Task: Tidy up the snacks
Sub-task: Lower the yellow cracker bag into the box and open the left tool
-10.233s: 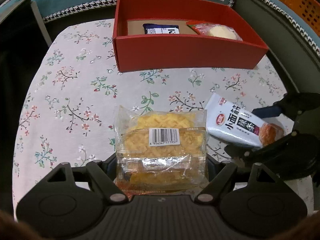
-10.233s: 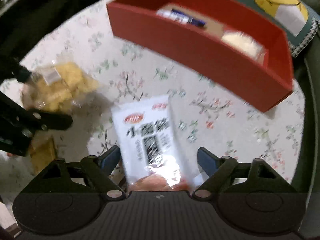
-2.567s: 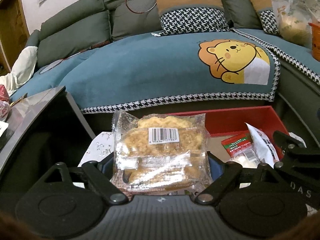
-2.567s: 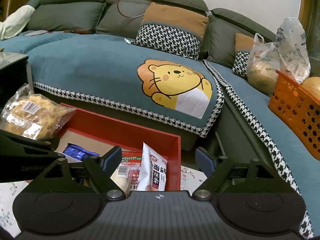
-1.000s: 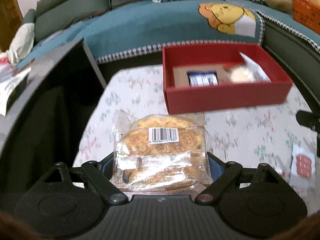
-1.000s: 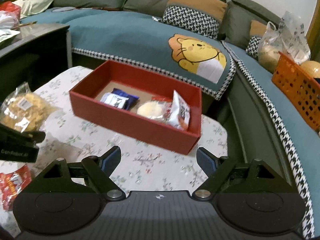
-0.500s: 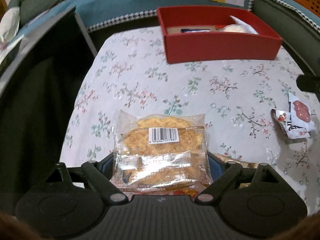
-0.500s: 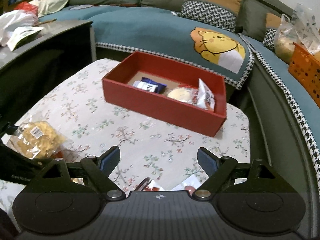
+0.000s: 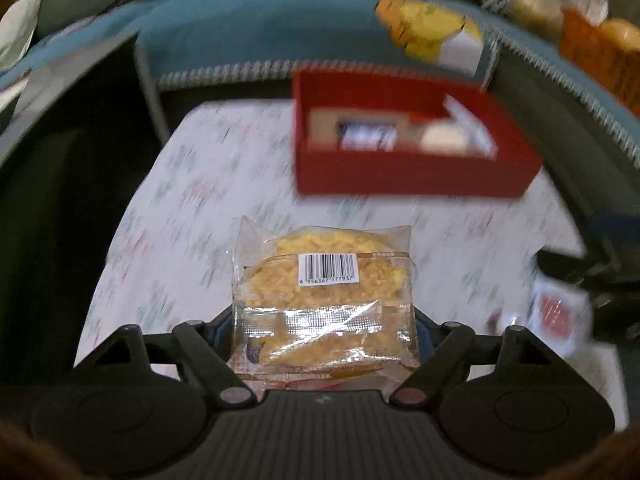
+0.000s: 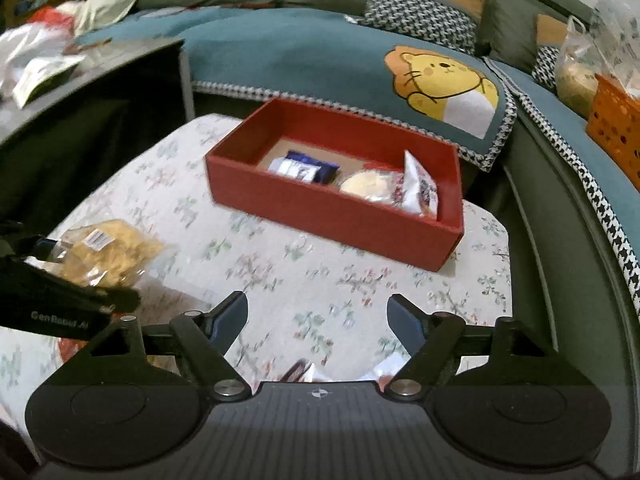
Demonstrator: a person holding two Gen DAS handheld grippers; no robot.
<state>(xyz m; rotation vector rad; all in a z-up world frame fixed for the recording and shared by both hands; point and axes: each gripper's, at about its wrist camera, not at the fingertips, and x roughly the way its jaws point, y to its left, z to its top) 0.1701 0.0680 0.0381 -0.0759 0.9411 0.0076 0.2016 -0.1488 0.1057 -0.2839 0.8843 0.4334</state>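
above the floral table, the noodle pack is clamped in the left gripper.
red box lies ahead and right of it; right gripper is held apart, empty, nearer the box.

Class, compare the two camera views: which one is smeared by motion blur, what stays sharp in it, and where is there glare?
Left wrist view: red box and tablecloth smeared; held noodle packet sharp, glare on its wrapper. Right wrist view: mostly crisp, fisheye-curved edges.
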